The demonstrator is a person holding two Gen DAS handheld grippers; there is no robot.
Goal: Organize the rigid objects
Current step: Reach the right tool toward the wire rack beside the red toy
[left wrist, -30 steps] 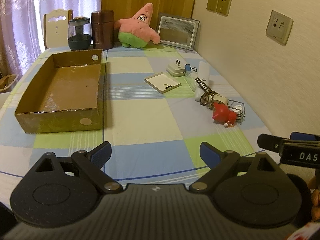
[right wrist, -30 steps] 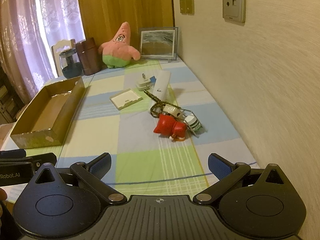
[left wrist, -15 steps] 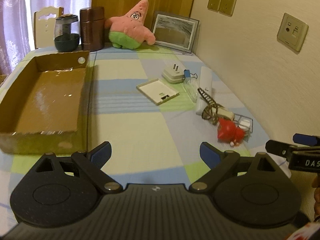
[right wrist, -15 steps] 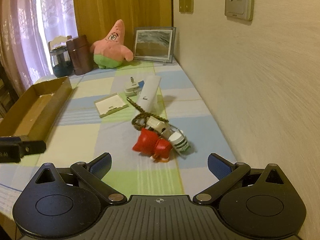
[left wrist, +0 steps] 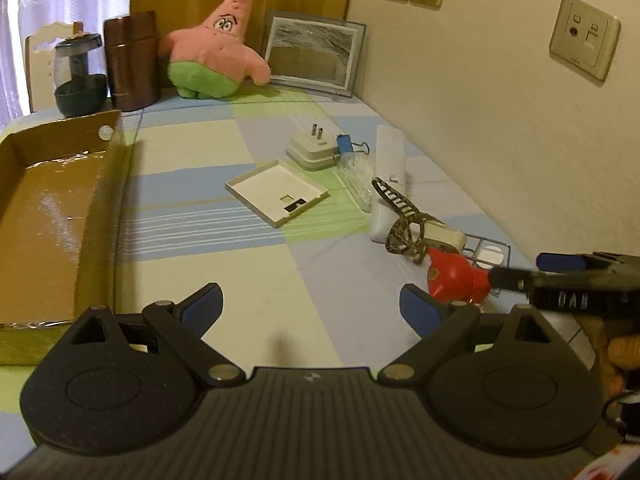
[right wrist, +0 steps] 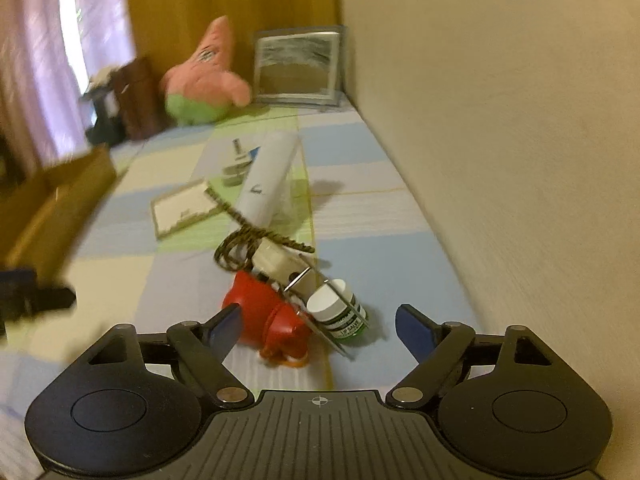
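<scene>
A heap of small items lies by the wall: a red toy (right wrist: 260,312), a small white-lidded jar (right wrist: 336,312) in a wire holder, a patterned cord (right wrist: 240,244), a long white box (right wrist: 268,180), a flat white tray (left wrist: 278,192), a plug adapter (left wrist: 312,150) and a blue binder clip (left wrist: 344,145). My right gripper (right wrist: 320,320) hangs low over the red toy and jar. Its jaws are closing with both between them, the pads apart from them. My left gripper (left wrist: 310,300) is open and empty over the tablecloth, left of the red toy (left wrist: 456,276).
An open cardboard box (left wrist: 40,220) stands at the left. At the back are a pink star plush (left wrist: 216,48), a picture frame (left wrist: 314,52), a brown canister (left wrist: 130,60) and a glass jar (left wrist: 78,72). The wall (left wrist: 520,120) runs close along the right.
Both grippers have moved forward and lower toward the heap by the wall. The right jaws have narrowed and now bracket the red toy and jar.
</scene>
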